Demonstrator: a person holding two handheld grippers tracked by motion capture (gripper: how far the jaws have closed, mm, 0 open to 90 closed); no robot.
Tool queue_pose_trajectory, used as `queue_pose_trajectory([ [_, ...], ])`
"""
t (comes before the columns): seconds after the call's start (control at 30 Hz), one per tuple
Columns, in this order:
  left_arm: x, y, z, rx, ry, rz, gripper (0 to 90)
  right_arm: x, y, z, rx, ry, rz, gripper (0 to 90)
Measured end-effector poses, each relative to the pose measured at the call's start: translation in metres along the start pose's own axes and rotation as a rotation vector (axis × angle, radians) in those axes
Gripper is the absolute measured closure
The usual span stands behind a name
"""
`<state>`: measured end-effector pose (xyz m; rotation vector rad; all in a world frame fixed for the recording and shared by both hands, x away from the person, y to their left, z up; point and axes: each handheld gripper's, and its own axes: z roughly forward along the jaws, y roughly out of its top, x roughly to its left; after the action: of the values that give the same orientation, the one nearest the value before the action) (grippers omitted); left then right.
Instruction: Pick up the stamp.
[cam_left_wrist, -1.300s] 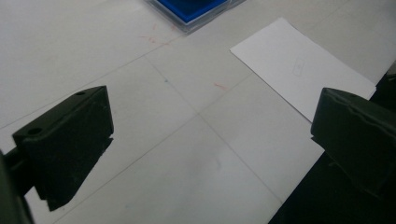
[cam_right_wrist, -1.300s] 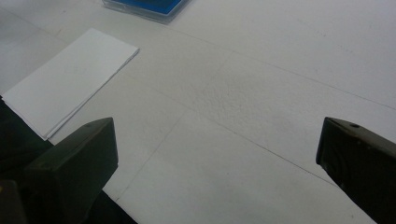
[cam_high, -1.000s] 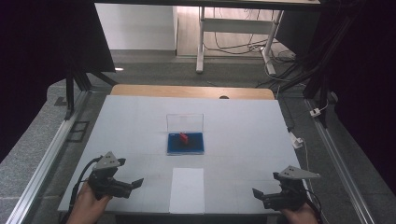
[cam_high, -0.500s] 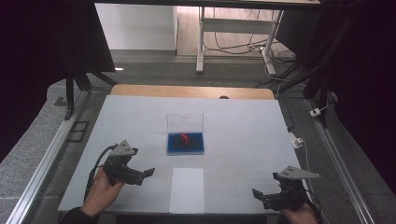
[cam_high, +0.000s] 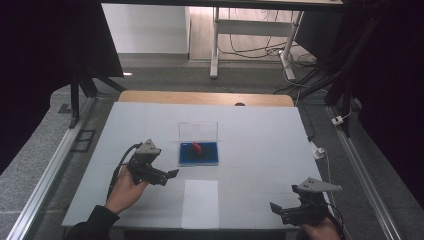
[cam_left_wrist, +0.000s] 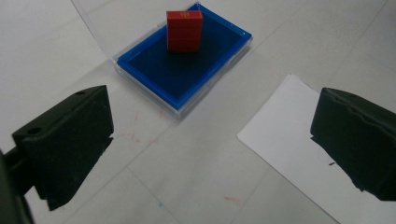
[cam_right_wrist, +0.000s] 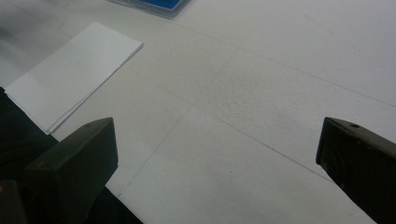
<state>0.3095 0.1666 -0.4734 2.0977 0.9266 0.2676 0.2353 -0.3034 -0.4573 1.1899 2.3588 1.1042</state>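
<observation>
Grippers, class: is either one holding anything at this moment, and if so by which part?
Nothing is held: the left gripper and right gripper are both open and empty.

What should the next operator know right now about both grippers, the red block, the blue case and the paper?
Left gripper: jaws open, empty, above the table near-left of the blue case, aimed at it.
Right gripper: jaws open, empty, at the near-right edge of the table.
Red block: upright on the blue pad inside the case, clear lid standing open behind it.
White paper: flat, on the near side of the case.
Done: nothing gripped yet.
Left: probably close in on the red block; what follows cannot be told.
</observation>
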Motion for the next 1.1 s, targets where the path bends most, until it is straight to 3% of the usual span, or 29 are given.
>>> queue_pose_trajectory([
  [0.17,0.002,0.013,0.015,0.006,0.022,0.023,0.0,0.001,0.0,0.0,0.004,-0.001,-0.005,0.0],
  [0.73,0.007,0.042,0.063,0.048,0.034,0.069,0.0,0.002,0.0,0.001,0.014,0.001,-0.017,0.0],
  [1.1,0.015,0.053,0.096,0.092,0.039,0.074,3.1,0.002,0.0,0.002,0.024,-0.002,-0.025,0.0],
])
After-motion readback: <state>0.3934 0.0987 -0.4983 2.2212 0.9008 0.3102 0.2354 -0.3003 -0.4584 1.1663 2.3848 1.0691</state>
